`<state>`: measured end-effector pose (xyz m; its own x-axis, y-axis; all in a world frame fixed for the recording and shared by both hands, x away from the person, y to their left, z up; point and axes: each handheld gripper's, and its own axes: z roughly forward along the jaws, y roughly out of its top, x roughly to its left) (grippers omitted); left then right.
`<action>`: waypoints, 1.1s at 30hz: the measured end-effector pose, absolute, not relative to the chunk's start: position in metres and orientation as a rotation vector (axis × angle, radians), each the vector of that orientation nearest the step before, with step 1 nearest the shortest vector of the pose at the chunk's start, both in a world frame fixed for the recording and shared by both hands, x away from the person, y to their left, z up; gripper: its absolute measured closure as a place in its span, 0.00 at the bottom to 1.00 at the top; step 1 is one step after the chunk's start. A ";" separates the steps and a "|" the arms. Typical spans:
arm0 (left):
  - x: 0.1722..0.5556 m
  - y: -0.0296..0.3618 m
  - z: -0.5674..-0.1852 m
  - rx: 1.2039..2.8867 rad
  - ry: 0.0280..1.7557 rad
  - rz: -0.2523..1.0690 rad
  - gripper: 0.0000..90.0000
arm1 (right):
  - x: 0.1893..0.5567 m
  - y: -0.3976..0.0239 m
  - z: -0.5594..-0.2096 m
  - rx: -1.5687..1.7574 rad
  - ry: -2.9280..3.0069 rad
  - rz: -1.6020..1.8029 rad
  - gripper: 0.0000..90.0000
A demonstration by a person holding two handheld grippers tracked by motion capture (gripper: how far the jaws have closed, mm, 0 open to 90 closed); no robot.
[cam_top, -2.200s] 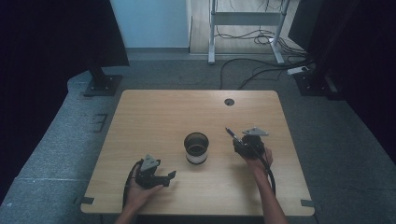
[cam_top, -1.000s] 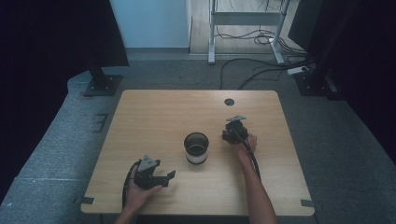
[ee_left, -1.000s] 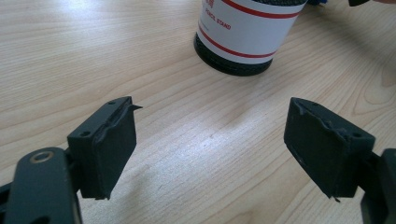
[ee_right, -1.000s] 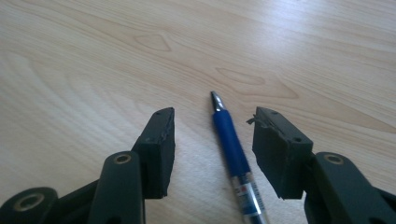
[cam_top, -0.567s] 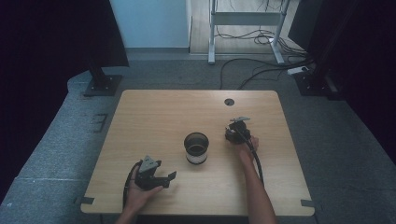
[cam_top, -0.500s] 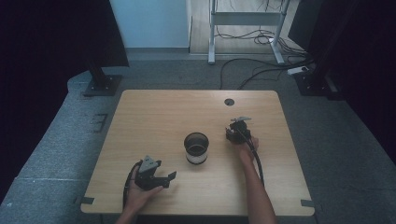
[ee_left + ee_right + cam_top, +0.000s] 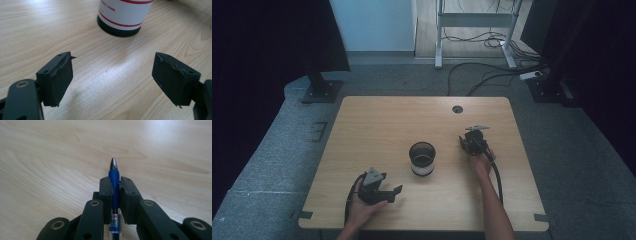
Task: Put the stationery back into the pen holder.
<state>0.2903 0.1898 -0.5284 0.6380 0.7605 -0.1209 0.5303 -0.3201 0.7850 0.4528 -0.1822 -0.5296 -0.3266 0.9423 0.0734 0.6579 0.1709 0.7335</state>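
Note:
A round holder (image 7: 422,158) with a black rim and white body stands at the table's middle. Its white label with red stripes and its black base (image 7: 118,18) show just beyond my left gripper (image 7: 112,80), whose jaws stand wide apart over bare wood. In the high view the left gripper (image 7: 392,194) lies near the front edge, to the holder's lower left. My right gripper (image 7: 115,187) is shut on a blue pen (image 7: 114,173), whose silver tip pokes out past the pads. This right gripper (image 7: 468,142) sits right of the holder, a short gap away.
The wooden table (image 7: 377,125) has a cable hole (image 7: 457,109) near its far edge. Cables trail from both grippers along the forearms. Grey carpet, black stand feet and floor cables surround the table.
The right gripper with the pen has moved away from the person, up the table and slightly left, and turned. The left gripper has barely shifted.

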 end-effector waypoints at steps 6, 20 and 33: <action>0.291 0.193 -0.527 1.995 1.026 0.352 0.19 | 0.424 -0.197 -0.505 1.464 1.938 1.140 0.88; 0.291 0.191 -0.530 2.013 1.025 0.353 0.19 | 0.378 -0.203 -0.460 1.307 1.798 1.352 0.88; 0.290 0.191 -0.531 2.016 1.032 0.355 0.19 | 0.365 -0.189 -0.434 1.232 1.774 1.437 0.87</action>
<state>0.2903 0.1909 -0.5309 0.6237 0.7737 -0.1113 0.5410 -0.3245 0.7759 0.3648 -0.1892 -0.4337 -0.4358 0.8903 0.1320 0.3141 0.0130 0.9493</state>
